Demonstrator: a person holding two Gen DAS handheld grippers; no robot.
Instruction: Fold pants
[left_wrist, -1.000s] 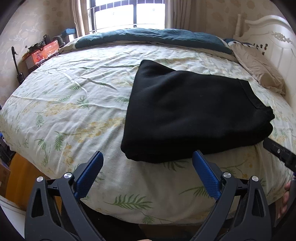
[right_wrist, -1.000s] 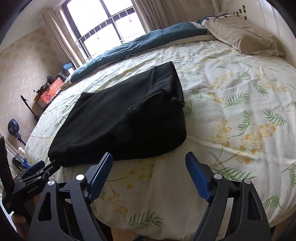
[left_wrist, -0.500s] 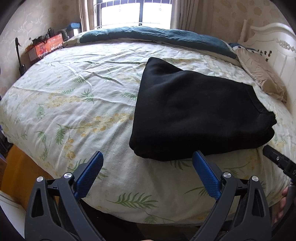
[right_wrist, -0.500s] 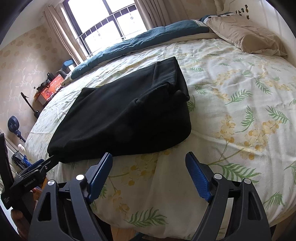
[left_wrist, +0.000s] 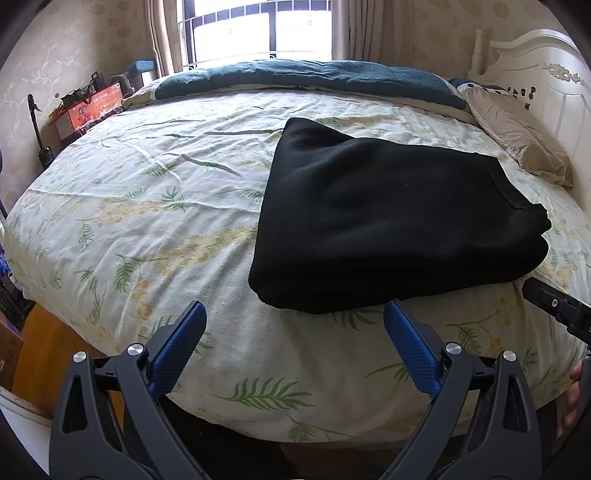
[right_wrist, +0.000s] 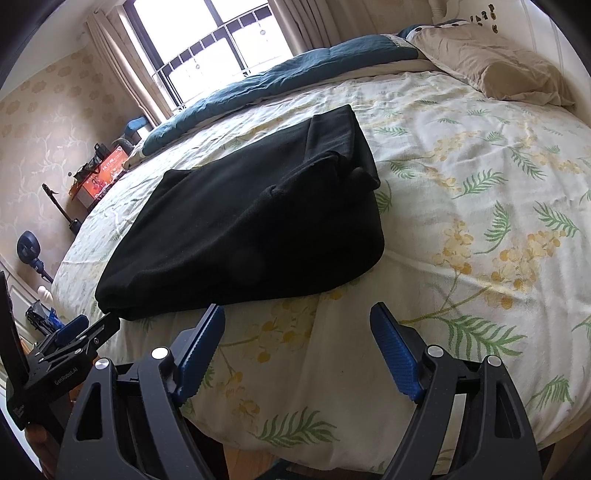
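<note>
Black pants (left_wrist: 388, 218) (right_wrist: 251, 229) lie folded into a thick flat bundle on the floral bedspread, close to the bed's near edge. My left gripper (left_wrist: 293, 317) hovers open just short of the bundle's near left corner, nothing between its blue pads. My right gripper (right_wrist: 297, 321) is also open and empty, held before the bundle's near right corner. The right gripper's finger tip (left_wrist: 554, 304) shows at the right edge of the left wrist view. At the lower left of the right wrist view, the left gripper's body (right_wrist: 66, 347) appears.
The floral bedspread (left_wrist: 147, 206) covers a wide bed. A dark teal duvet (left_wrist: 314, 75) lies along the far side under the window. A beige pillow (right_wrist: 495, 70) rests by the white headboard (left_wrist: 535, 74). Boxes and clutter (left_wrist: 88, 107) stand against the far left wall.
The left wrist view has swung rightward, bringing the pants nearer its middle. The right gripper has edged slightly closer to the pants. Both pairs of jaws stay as wide as before.
</note>
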